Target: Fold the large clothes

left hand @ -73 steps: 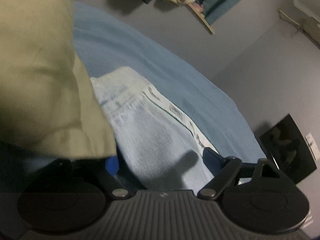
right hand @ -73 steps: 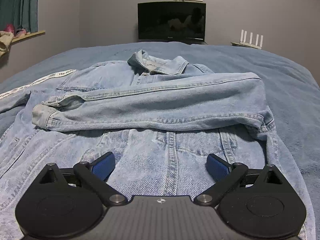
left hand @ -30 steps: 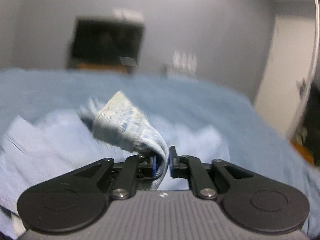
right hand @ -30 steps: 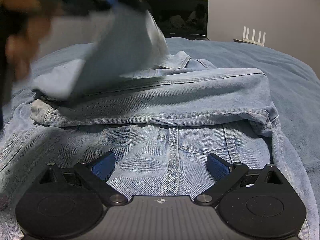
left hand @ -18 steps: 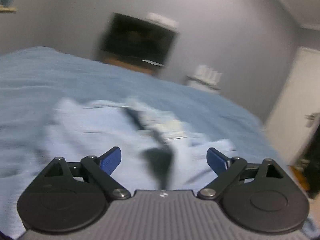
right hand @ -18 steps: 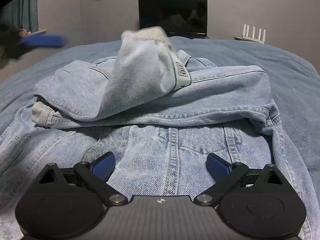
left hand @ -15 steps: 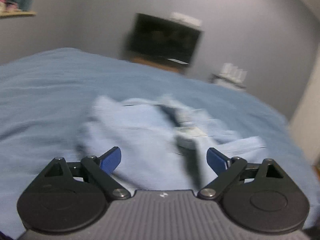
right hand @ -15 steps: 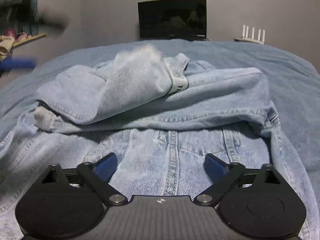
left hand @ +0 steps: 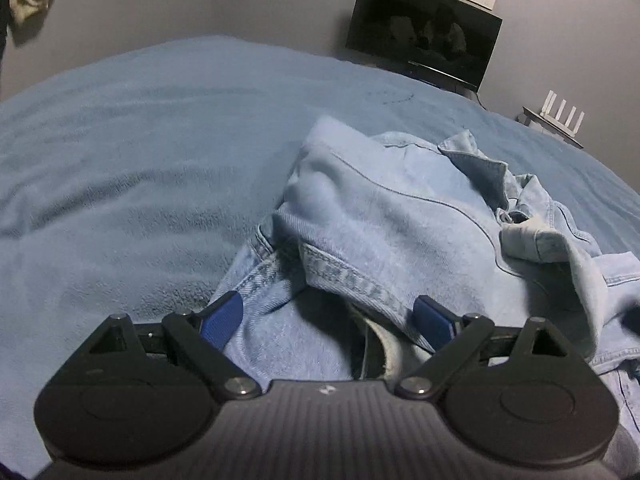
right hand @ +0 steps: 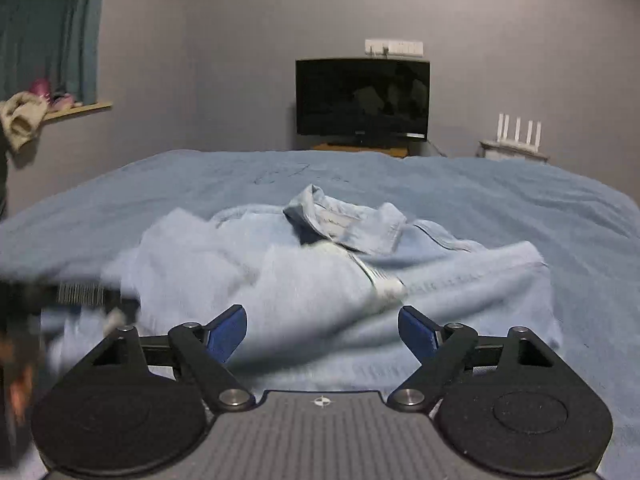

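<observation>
A light blue denim jacket (left hand: 400,216) lies on the blue bed, both sleeves folded across its body, collar (right hand: 344,224) at the far end. My left gripper (left hand: 328,316) is open and empty, low over the jacket's left side, with denim between its blue pads. My right gripper (right hand: 322,330) is open and empty, held above the jacket's near hem (right hand: 360,344). The left gripper shows blurred at the left edge of the right wrist view (right hand: 80,296).
The blue bedspread (left hand: 120,160) spreads wide to the left and beyond the jacket. A dark TV (right hand: 362,98) and a white router (right hand: 518,136) stand at the far wall. A shelf with cloth (right hand: 24,120) is at the left wall.
My left gripper carried the left sleeve across the jacket, let it go and opened, then swung back down to the jacket's left side. My right gripper rose and drew back, staying open.
</observation>
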`<state>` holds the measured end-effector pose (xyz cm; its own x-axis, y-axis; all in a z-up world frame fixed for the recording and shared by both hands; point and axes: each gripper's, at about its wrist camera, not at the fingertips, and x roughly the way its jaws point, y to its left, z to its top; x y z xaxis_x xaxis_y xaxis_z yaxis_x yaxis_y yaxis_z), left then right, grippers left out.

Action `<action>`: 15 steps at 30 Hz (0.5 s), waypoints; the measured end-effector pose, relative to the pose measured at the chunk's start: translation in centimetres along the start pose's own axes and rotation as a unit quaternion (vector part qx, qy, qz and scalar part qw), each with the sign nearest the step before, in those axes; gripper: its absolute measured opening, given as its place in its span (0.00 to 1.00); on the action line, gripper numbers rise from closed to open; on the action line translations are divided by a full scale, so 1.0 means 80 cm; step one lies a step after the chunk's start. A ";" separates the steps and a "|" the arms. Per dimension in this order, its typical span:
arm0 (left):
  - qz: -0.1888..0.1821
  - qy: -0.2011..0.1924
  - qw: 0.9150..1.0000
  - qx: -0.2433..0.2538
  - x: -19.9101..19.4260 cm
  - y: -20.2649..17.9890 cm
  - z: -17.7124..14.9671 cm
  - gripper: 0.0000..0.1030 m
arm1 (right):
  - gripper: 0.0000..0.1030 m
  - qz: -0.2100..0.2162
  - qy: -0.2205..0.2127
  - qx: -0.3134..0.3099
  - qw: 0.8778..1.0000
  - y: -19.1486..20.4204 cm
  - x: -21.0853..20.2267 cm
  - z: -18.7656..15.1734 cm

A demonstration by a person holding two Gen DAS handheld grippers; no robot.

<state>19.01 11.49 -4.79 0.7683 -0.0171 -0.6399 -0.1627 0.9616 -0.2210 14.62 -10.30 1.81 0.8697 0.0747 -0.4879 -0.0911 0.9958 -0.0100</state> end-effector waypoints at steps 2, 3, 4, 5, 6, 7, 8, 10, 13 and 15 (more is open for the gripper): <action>-0.005 0.003 1.000 0.002 0.013 0.001 0.001 0.89 | 0.84 -0.015 0.014 -0.023 1.000 0.022 0.030 0.022; -0.007 0.005 1.000 0.003 0.015 0.001 0.001 0.89 | 0.84 -0.028 0.023 -0.040 0.999 0.035 0.047 0.031; -0.008 0.006 1.000 0.004 0.019 0.001 0.002 0.89 | 0.84 -0.034 0.032 -0.054 0.997 0.044 0.062 0.035; -0.009 0.005 1.000 0.005 0.021 0.001 0.002 0.89 | 0.84 -0.043 0.041 -0.074 0.995 0.054 0.077 0.039; -0.010 0.005 1.000 0.004 0.020 0.002 0.002 0.89 | 0.84 -0.060 0.050 -0.100 0.992 0.063 0.092 0.040; -0.011 0.005 1.000 0.004 0.018 0.003 0.002 0.89 | 0.84 -0.075 0.059 -0.122 0.988 0.068 0.103 0.040; -0.012 0.005 1.000 0.003 0.017 0.003 0.003 0.89 | 0.84 -0.091 0.066 -0.140 0.984 0.071 0.113 0.039; -0.013 0.006 1.000 0.002 0.018 0.003 0.003 0.89 | 0.75 -0.104 0.089 -0.150 0.979 0.061 0.124 0.037; -0.011 0.008 1.000 0.007 0.015 0.000 0.003 0.89 | 0.16 -0.085 0.111 -0.090 0.986 0.024 0.115 0.040; -0.013 0.007 1.000 0.009 0.013 -0.003 0.002 0.90 | 0.16 -0.081 0.092 -0.028 0.992 -0.006 0.089 0.042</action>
<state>19.98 11.29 -5.29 0.7634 -0.0458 -0.6443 -0.1311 0.9657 -0.2240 22.46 -10.10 1.27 0.7726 -0.1012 -0.6267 0.0103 0.9891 -0.1470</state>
